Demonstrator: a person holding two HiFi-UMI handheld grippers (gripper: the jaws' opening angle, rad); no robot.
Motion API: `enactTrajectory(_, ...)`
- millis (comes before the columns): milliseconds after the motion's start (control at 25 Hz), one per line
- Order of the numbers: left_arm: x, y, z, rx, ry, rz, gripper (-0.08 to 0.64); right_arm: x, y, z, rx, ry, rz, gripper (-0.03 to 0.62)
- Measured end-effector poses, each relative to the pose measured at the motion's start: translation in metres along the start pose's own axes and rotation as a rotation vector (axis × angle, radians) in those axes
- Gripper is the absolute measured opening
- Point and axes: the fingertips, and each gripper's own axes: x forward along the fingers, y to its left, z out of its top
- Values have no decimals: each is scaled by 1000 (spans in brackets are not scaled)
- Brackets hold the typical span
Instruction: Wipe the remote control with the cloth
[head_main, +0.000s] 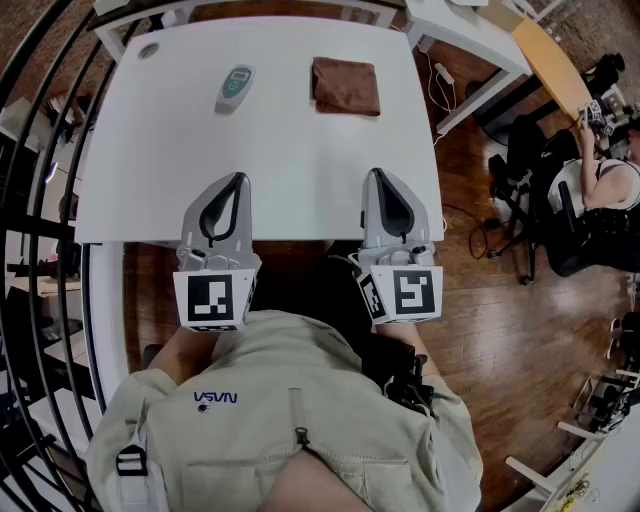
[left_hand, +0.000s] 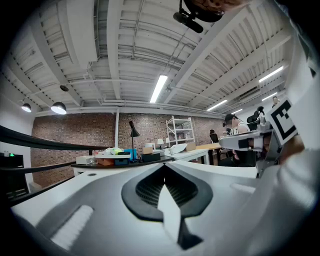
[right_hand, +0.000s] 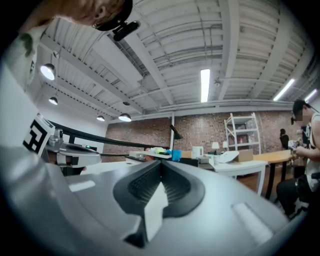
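Remote control (head_main: 234, 87) and cloth (head_main: 346, 86) only in head view

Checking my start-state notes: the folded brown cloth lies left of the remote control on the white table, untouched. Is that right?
Not quite: in the head view the folded brown cloth lies right of the remote control on the white table, untouched.

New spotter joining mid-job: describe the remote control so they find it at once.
On the big white table, look to the far side. The remote control lies there left of centre. It is a pale, slim oblong with a greenish patch, unlike the flat, dark brown folded cloth lying apart on its right.
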Motion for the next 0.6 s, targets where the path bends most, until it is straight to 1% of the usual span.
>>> enactTrajectory(160,15,12,-3,80,52,-11,5,17,-9,10,-20,2,27,2)
enactTrajectory(280,35,25,3,99,58,-15,8,38,-18,17,-43,-3,32,3)
enactTrajectory(440,67,45,4,92,87,-26,76,74,-35,22,-84,19,30,5)
enactTrajectory(520,86,59,-4,65,123,-23,128,92,-43,22,-100,40,40,66)
enactTrajectory(600,105,73,-13,37,163,-29,194,108,-50,22,-108,59,45,106)
